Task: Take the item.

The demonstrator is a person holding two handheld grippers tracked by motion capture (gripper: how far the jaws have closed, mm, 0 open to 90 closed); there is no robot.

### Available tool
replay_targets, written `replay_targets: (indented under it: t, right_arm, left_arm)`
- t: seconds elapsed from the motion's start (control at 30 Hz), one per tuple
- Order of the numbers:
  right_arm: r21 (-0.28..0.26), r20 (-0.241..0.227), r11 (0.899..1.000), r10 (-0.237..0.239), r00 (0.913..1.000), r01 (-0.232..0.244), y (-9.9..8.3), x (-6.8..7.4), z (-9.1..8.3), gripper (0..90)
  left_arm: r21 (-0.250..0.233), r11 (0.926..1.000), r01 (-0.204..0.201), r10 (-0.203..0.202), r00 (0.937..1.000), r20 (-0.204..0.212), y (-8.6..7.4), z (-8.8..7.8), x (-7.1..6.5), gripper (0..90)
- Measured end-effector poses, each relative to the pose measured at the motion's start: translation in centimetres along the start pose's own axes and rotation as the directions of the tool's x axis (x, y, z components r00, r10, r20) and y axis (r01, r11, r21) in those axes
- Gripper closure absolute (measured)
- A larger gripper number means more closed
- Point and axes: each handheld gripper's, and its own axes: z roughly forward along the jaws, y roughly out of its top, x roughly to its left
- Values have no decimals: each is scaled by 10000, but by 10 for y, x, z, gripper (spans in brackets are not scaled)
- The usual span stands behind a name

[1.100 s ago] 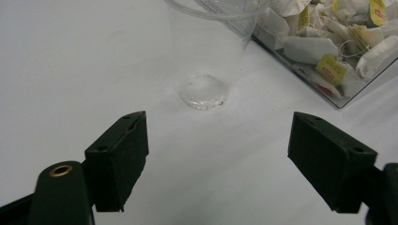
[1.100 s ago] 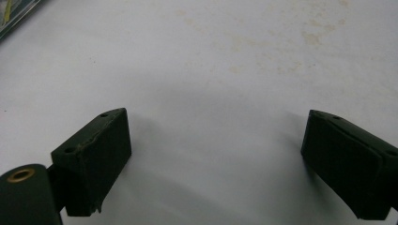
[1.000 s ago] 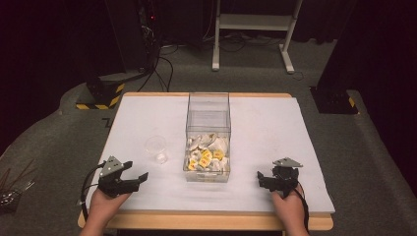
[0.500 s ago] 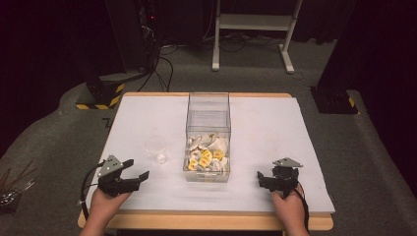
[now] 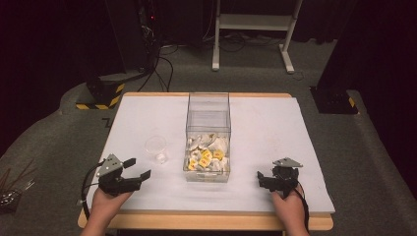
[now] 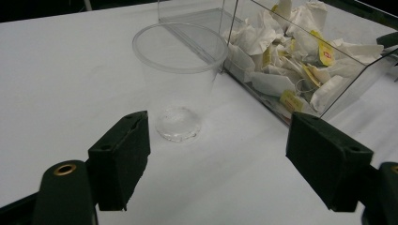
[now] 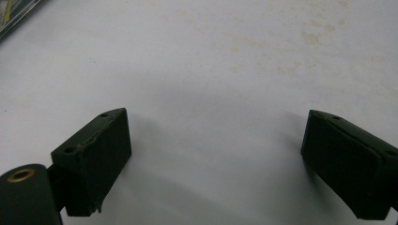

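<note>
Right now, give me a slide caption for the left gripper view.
Open left claw faces an empty clear plastic cup beside a clear box of tea bags.

Two forearms reach in from the near edge of the table, each hand gripping a black two-jaw tool. The left gripper (image 5: 136, 168) sits low at the left, jaws spread wide, pointing right and slightly forward. The right gripper (image 5: 264, 178) rests at the right, jaws parted, pointing left.
</note>
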Motion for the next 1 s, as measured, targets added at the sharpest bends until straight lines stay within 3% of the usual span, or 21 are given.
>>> replay_targets:
  t: [0.73,1.0]
  right_arm:
    - [8,-1,10000,-14,10000,14,0,0,0,86]
    - [6,0,10000,-13,10000,13,0,0,0,87]
  left_arm:
    - [-320,9995,12,6,9983,585,14,9,-14,249]
    - [-292,9993,-239,263,9963,813,22,17,-23,251]
